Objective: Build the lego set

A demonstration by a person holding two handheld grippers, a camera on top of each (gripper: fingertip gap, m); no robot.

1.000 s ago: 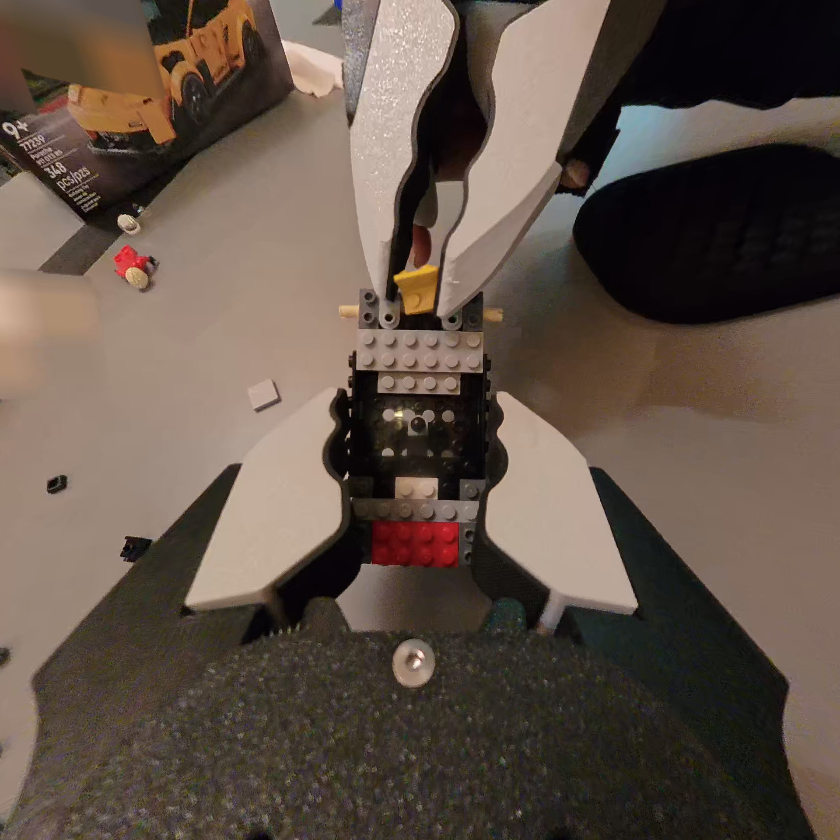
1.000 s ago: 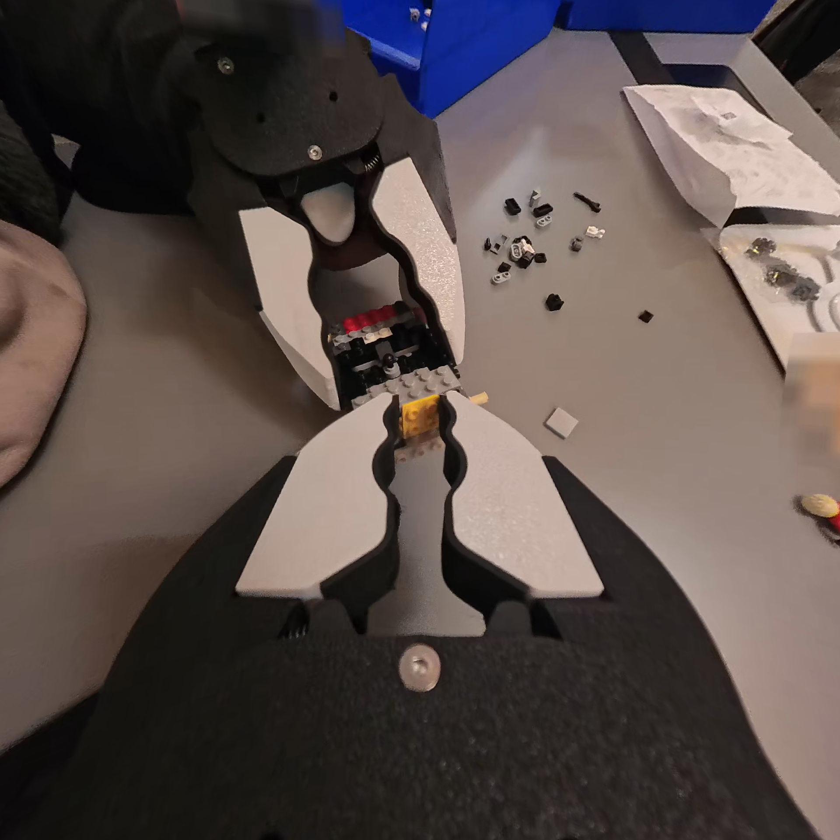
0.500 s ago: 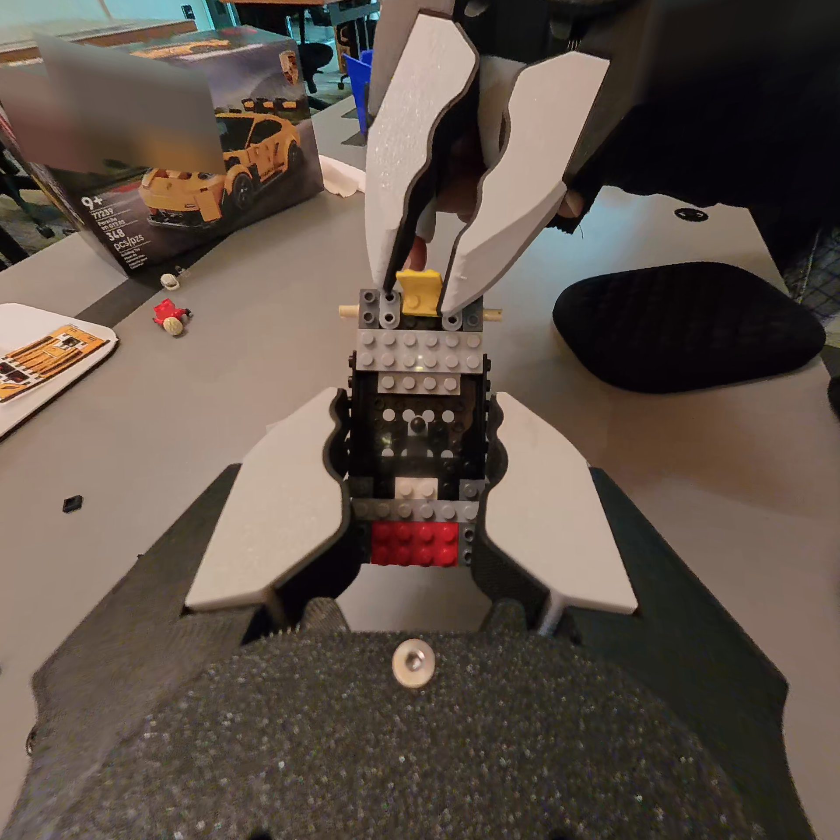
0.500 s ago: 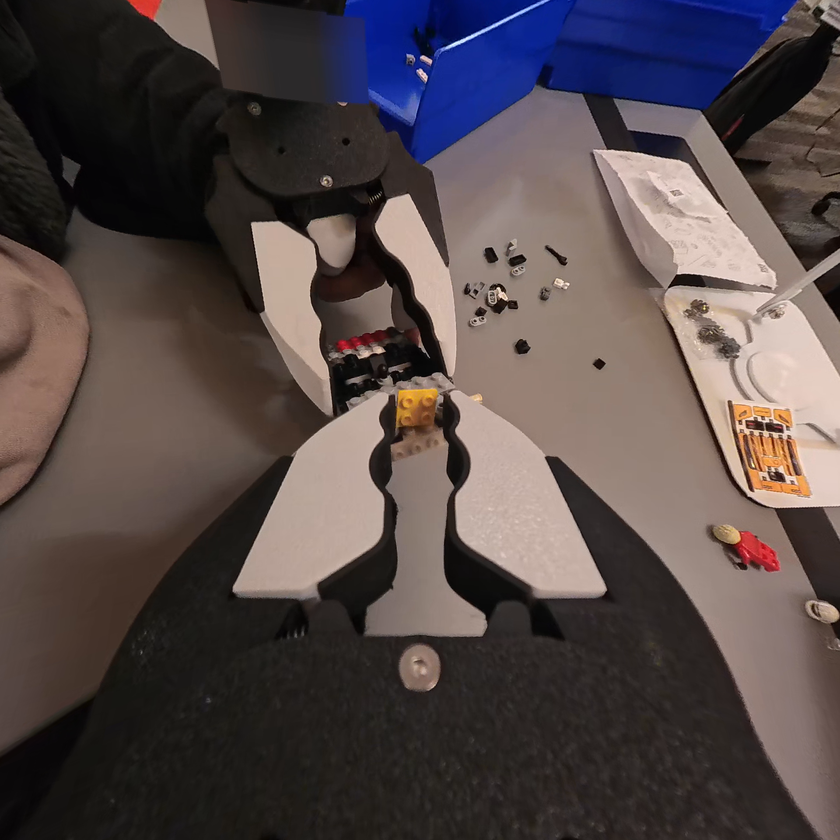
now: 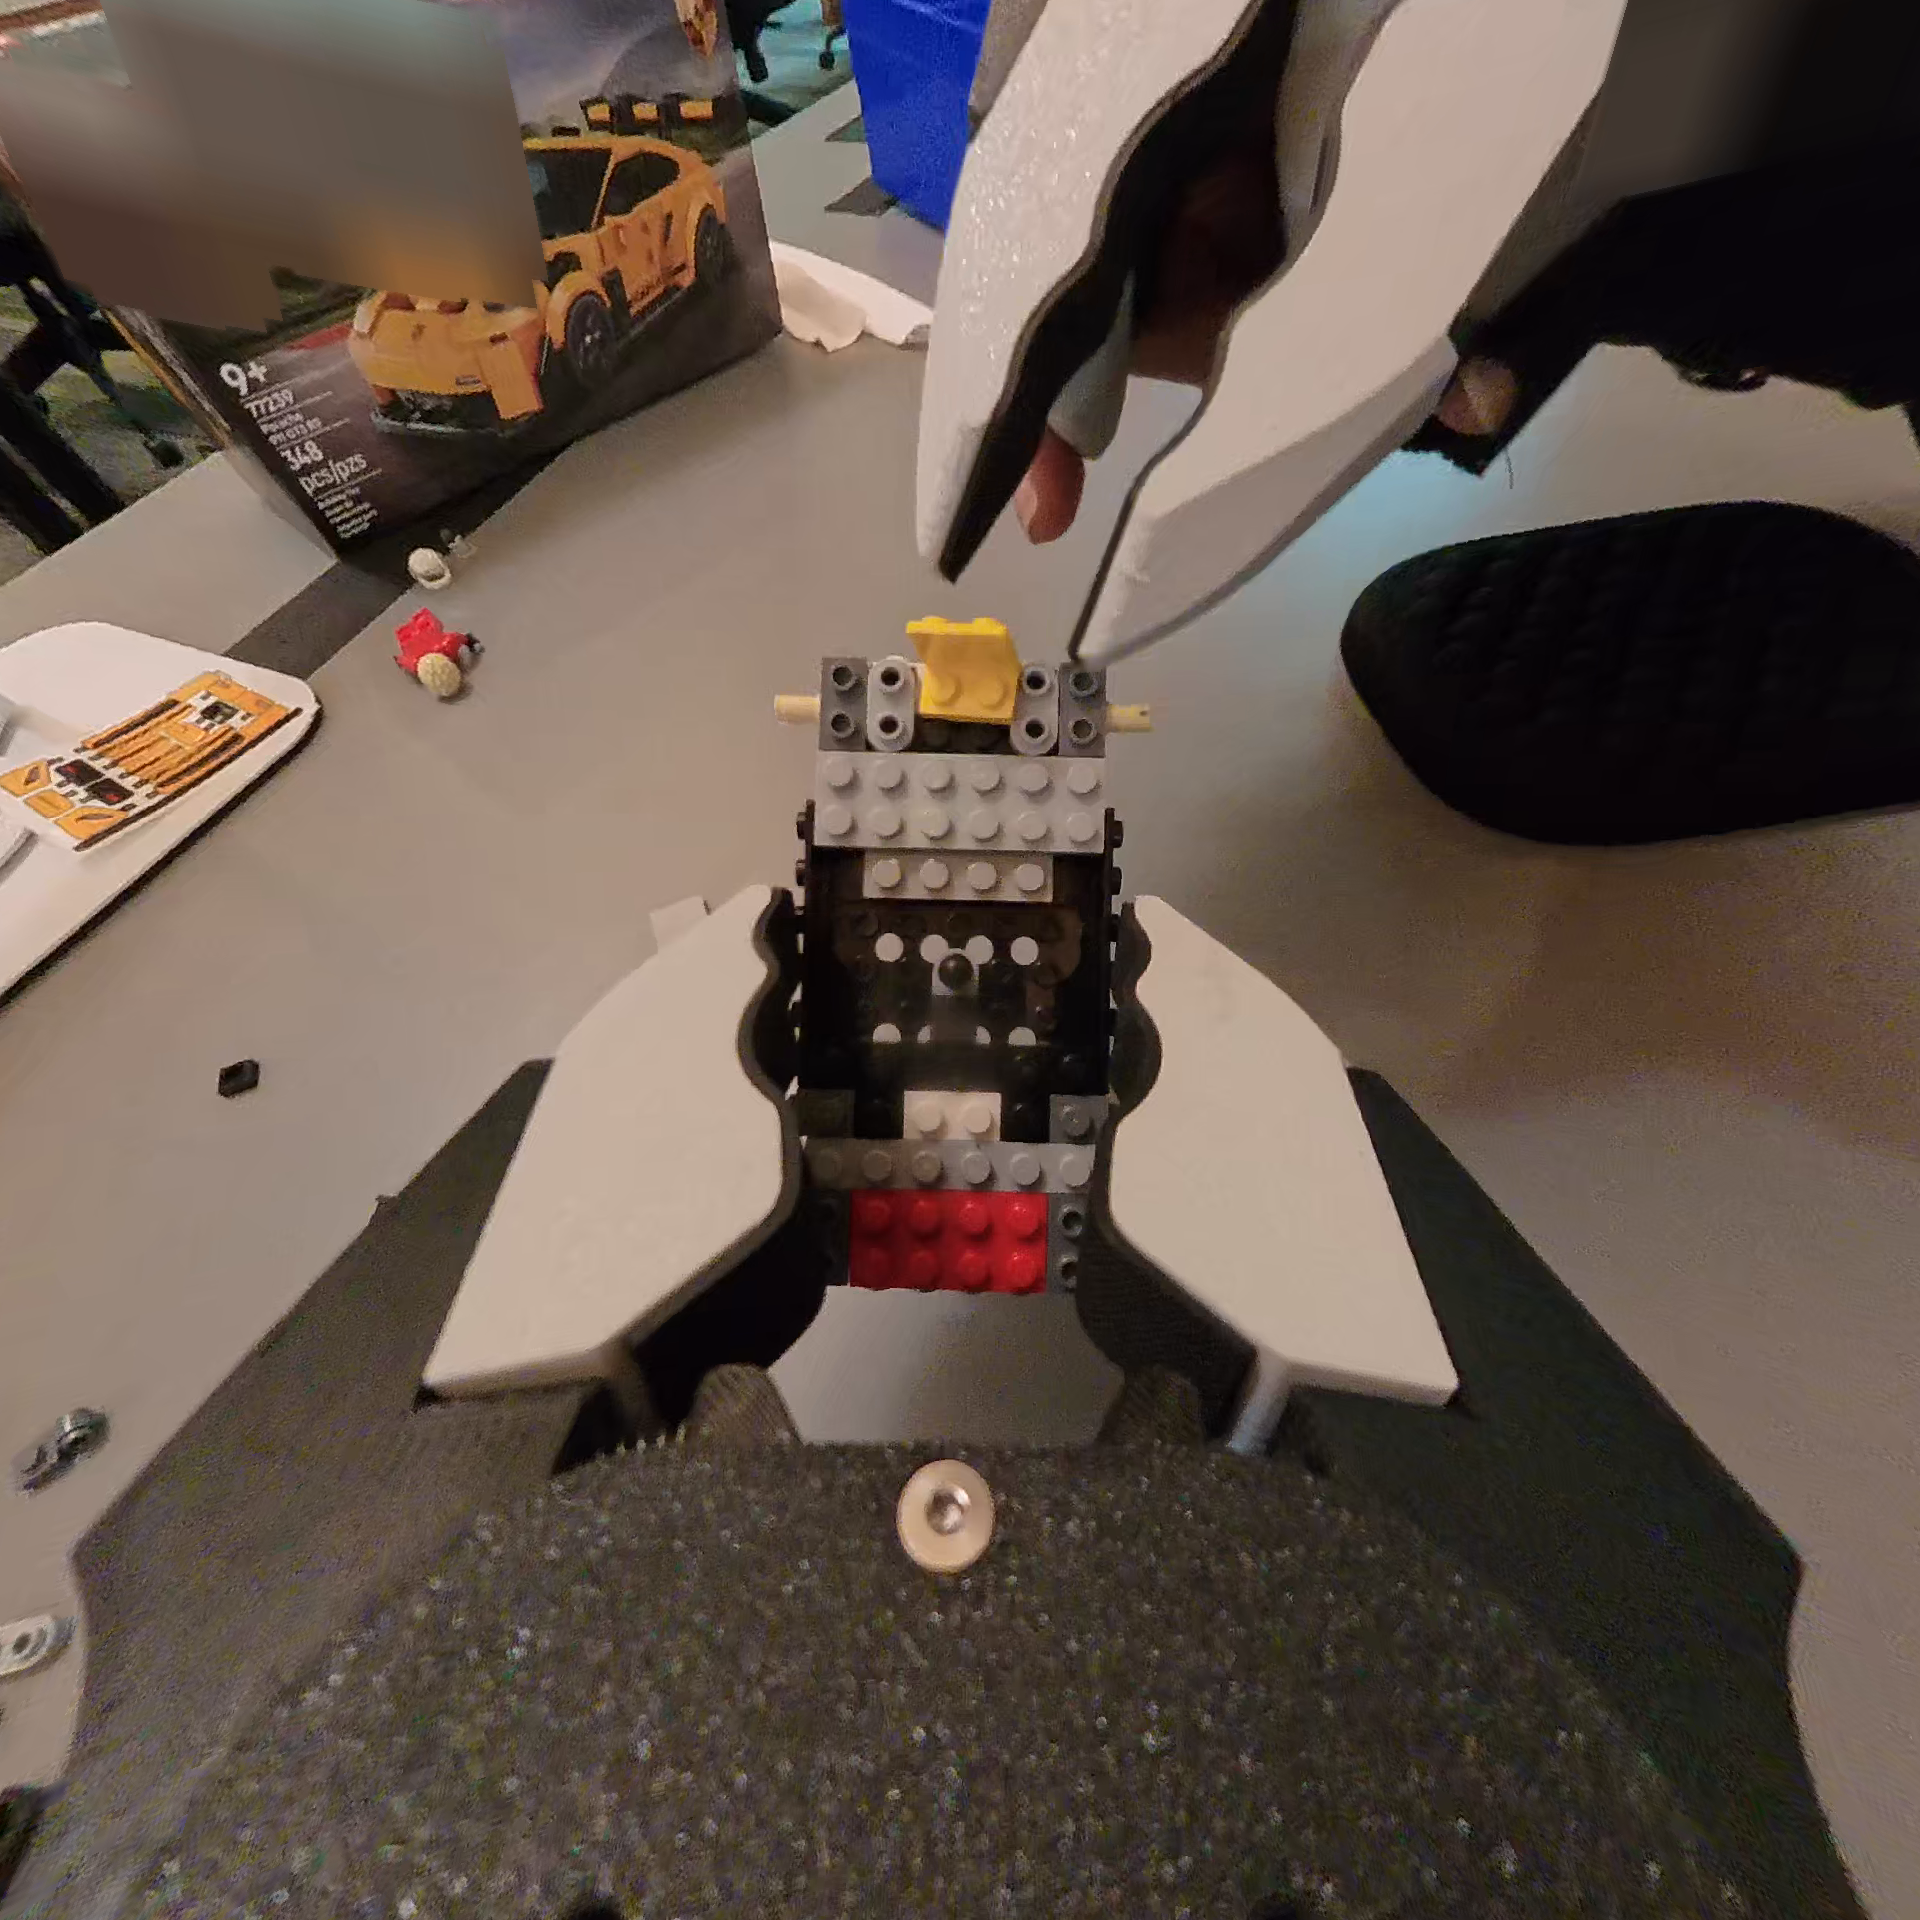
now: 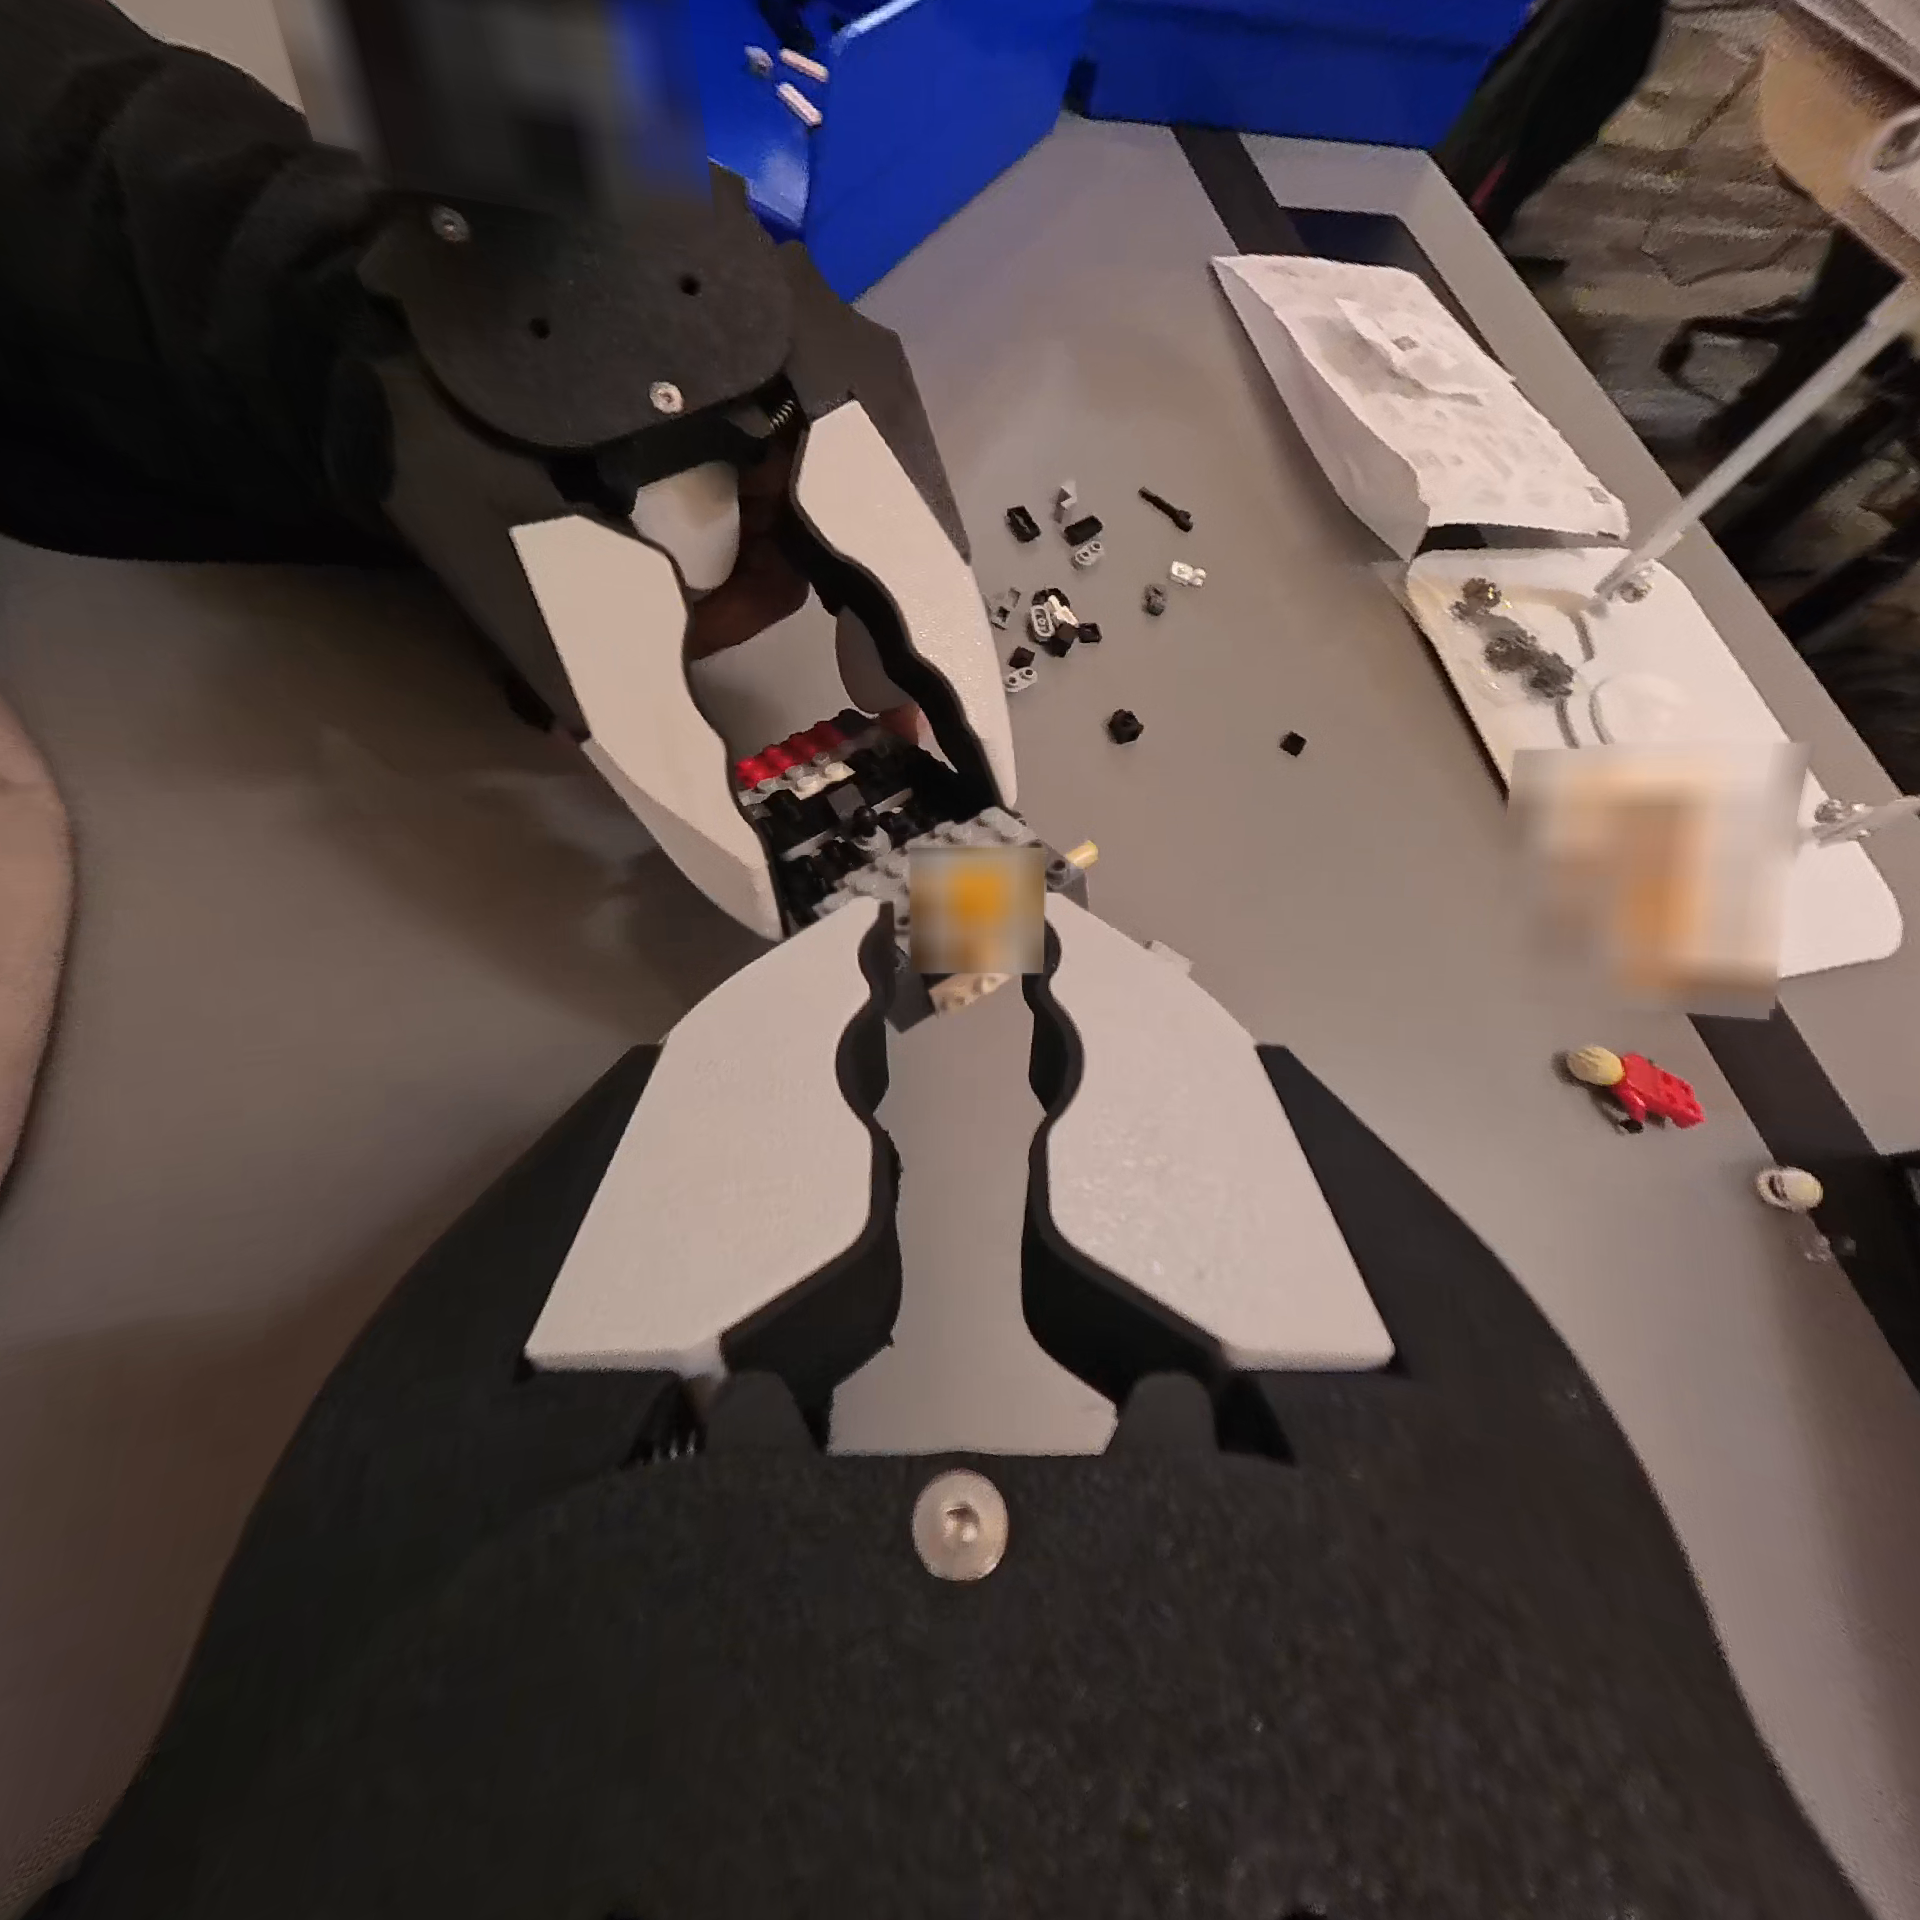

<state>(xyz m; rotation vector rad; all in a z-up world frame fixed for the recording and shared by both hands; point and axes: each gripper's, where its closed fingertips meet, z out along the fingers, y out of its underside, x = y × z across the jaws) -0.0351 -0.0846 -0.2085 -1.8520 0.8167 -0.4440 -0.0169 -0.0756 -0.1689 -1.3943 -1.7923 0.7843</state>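
My left gripper [image 5: 951, 1049] clamps the chassis [image 5: 956, 997] by its stiff sides; right gripper [image 5: 1023, 603] slightly parted, empty above light, loosely seated yellow brick [image 5: 964, 675]

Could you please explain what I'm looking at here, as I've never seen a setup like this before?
A person holds two hand-held grippers, each with a camera looking along its two fingers, so each picture is one gripper's own view. The left gripper is shut on a half-built lego car. The right gripper hovers open just above a yellow piece seated at the car's far end. On the grey table lie the lego box, a sticker sheet, a small red piece, loose black and grey parts and a paper bag.
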